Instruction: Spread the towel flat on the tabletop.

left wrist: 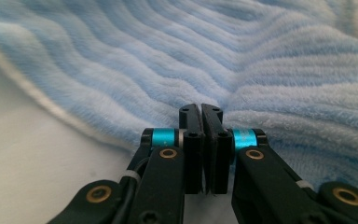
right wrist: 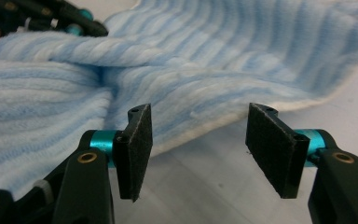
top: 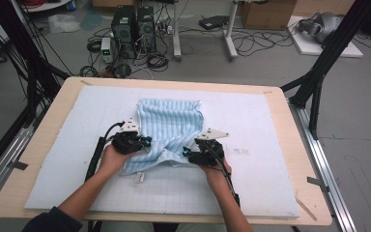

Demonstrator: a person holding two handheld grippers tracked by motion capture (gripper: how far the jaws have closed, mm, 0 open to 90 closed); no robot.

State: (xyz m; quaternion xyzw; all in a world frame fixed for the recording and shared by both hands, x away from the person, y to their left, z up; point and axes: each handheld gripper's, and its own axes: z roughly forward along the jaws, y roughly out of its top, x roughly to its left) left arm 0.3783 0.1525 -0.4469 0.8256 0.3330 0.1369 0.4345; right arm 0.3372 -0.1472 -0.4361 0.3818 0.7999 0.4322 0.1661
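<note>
High view puts the blue towel (top: 170, 131) mid-counter (top: 290, 145), far half flat, near edge bunched and twisted between both hands, so folding looks barely begun. Left gripper (top: 145, 141) at 9 o'clock of the bunch: jaws together, no cloth visibly pinched. Right gripper (top: 187, 152) at 4 o'clock: jaws apart, empty, facing the hem.

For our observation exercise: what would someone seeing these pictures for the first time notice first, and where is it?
A rumpled blue striped towel lies mid-table on the white foam mat. The left gripper, jaws shut, sits at the towel's left edge. The right gripper, jaws open, sits at its near right edge, nothing between them.
</note>
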